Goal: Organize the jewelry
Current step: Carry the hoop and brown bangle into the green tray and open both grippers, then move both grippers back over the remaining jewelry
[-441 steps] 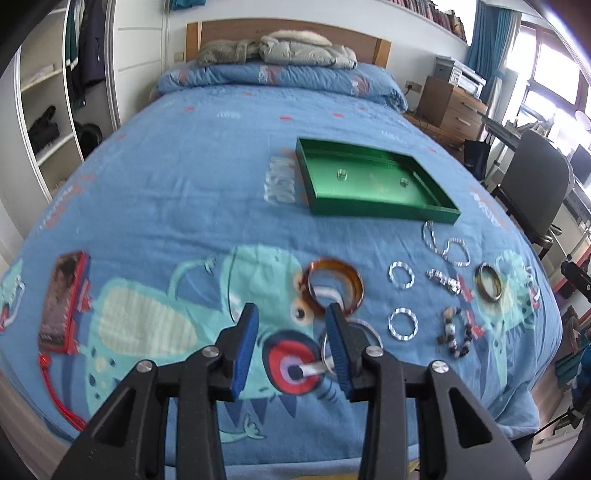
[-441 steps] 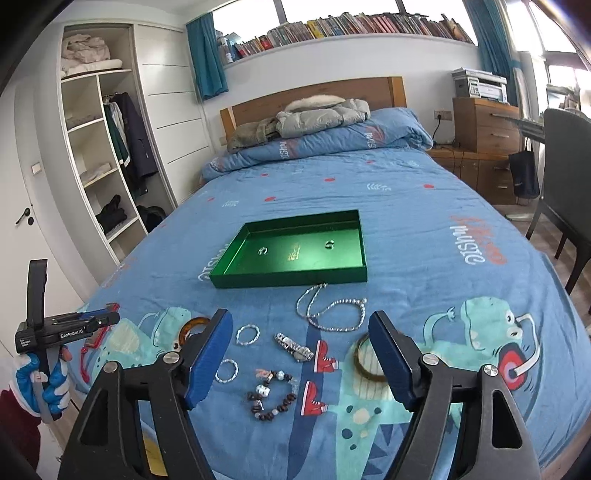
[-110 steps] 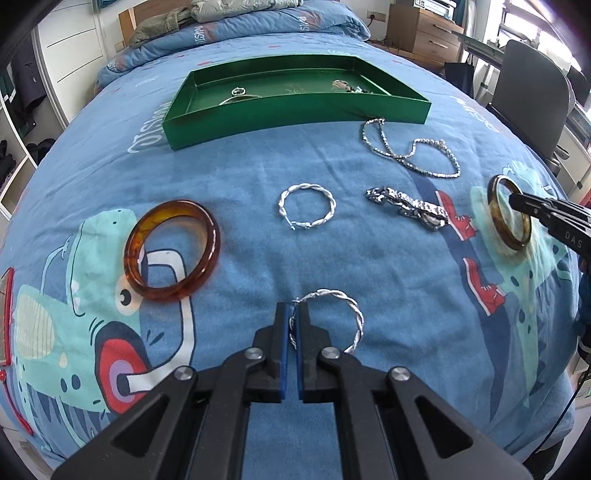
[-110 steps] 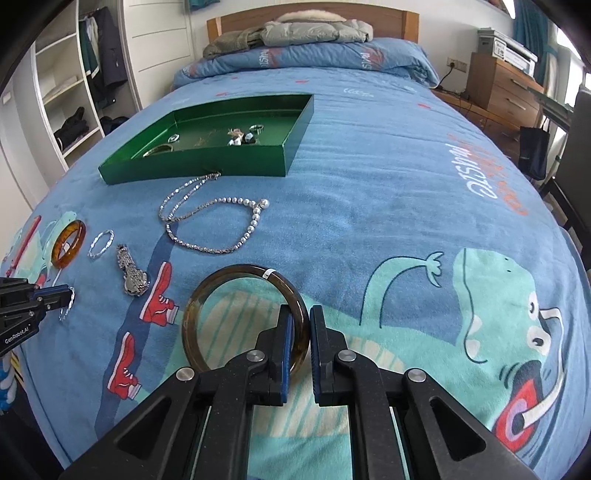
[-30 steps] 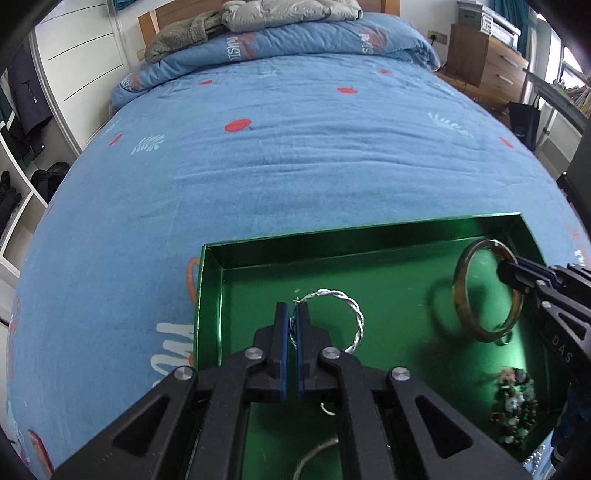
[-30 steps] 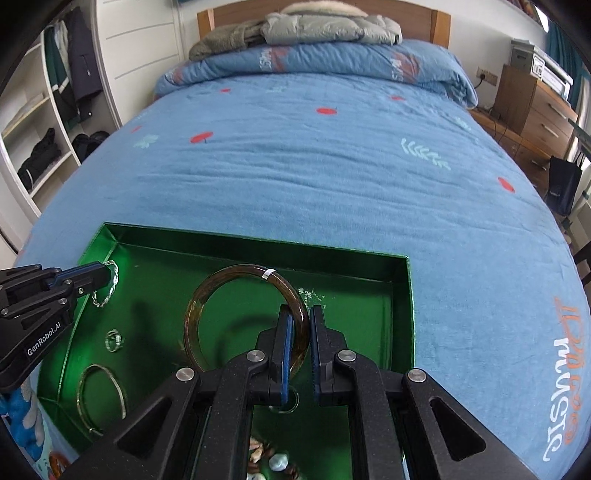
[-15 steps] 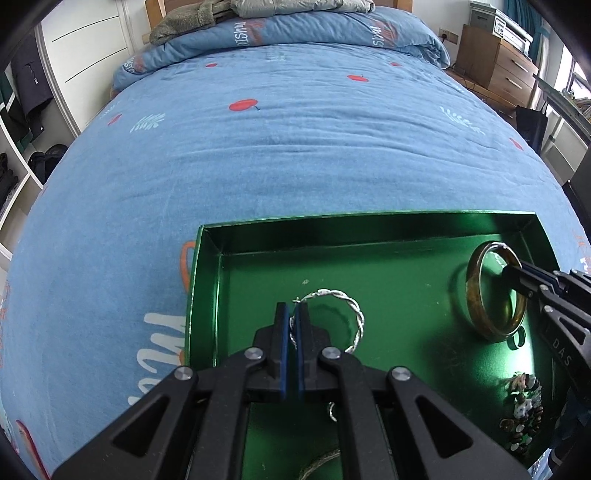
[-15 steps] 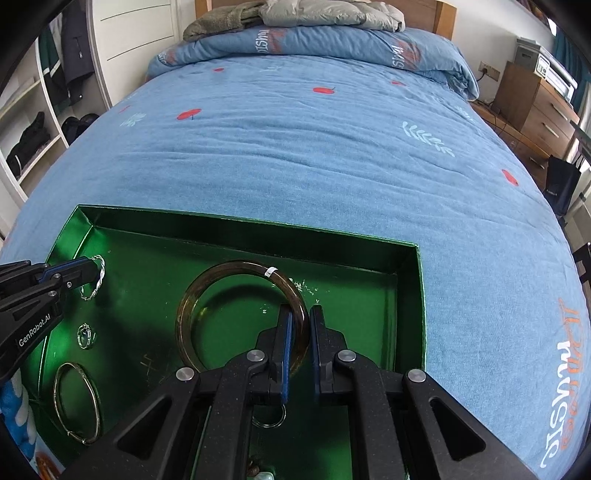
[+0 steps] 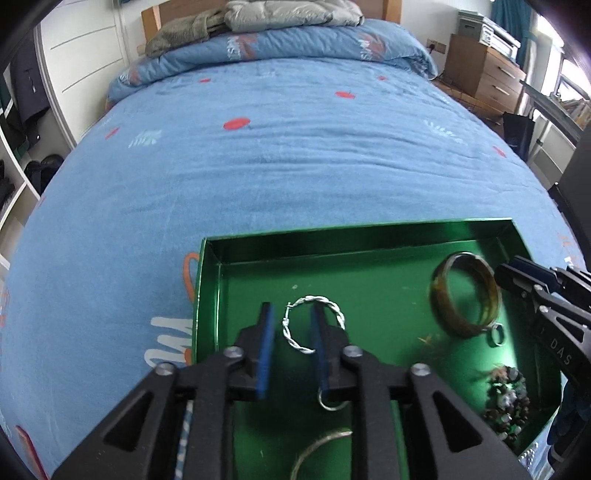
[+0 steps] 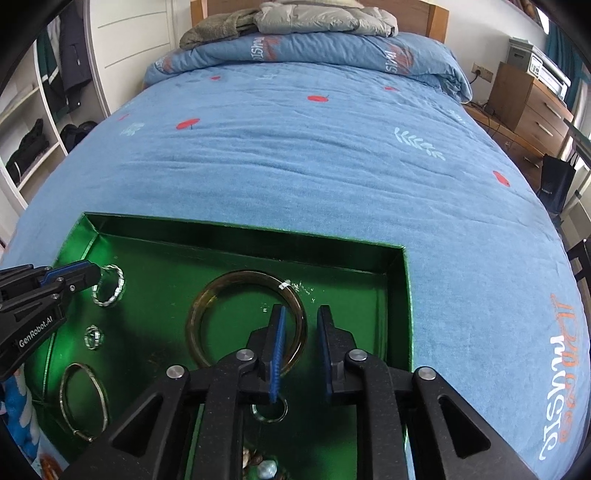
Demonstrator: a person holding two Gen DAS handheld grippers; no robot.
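Observation:
A green tray (image 9: 210,291) lies on the blue bed; it also shows in the right wrist view (image 10: 397,314). My left gripper (image 9: 291,325) is open over the tray, with the twisted silver hoop (image 9: 314,328) loose between its blue pads. My right gripper (image 10: 301,328) is open, and the brown translucent bangle (image 10: 245,321) lies in the tray under its left finger. The bangle (image 9: 463,299) looks blurred in the left wrist view, just off the right gripper's tips (image 9: 517,275). The hoop (image 10: 109,286) sits at the left gripper's tips (image 10: 88,275).
The tray also holds a dark bead bracelet (image 9: 508,402), a thin bangle (image 10: 83,400), and small rings (image 10: 92,338) (image 10: 269,410). Pillows and a folded blanket (image 9: 288,14) lie at the headboard. A wooden dresser (image 9: 484,74) stands right, shelves (image 10: 26,122) left.
Both grippers have opened. The silver hoop and the brown bangle have been let go into the tray. Both grippers sit slightly lower and closer to the tray than before.

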